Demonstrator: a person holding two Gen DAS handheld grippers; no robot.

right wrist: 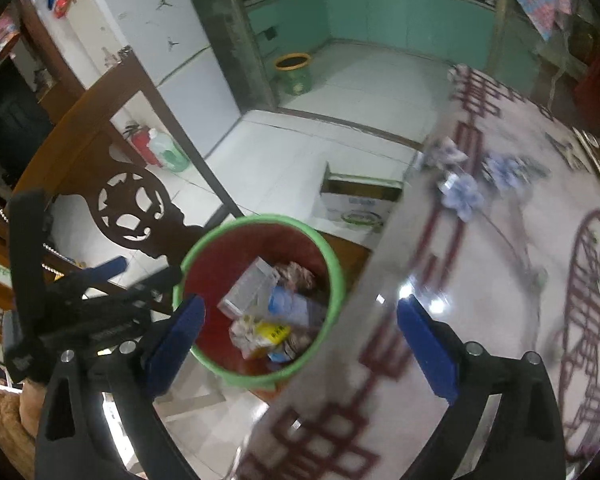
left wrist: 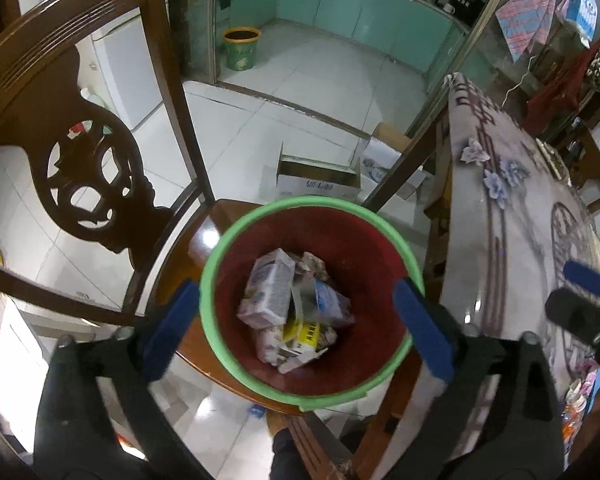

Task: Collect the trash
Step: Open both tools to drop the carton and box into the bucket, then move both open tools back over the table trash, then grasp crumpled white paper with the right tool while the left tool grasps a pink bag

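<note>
1. I find both the left gripper (left wrist: 296, 328) and the right gripper (right wrist: 300, 344) with jaws spread, holding nothing.
2. The bin (left wrist: 220, 256) on the chair (left wrist: 204, 232) already holds cartons (left wrist: 270, 292).
3. On the table (right wrist: 480, 280), crumpled paper (right wrist: 460, 194) remains, in my judgement, uncollected.

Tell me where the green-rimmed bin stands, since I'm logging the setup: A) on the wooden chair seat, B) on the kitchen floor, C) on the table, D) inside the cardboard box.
A: the bin sits on the chair seat beside the table, with cartons and wrappers inside it.
</note>
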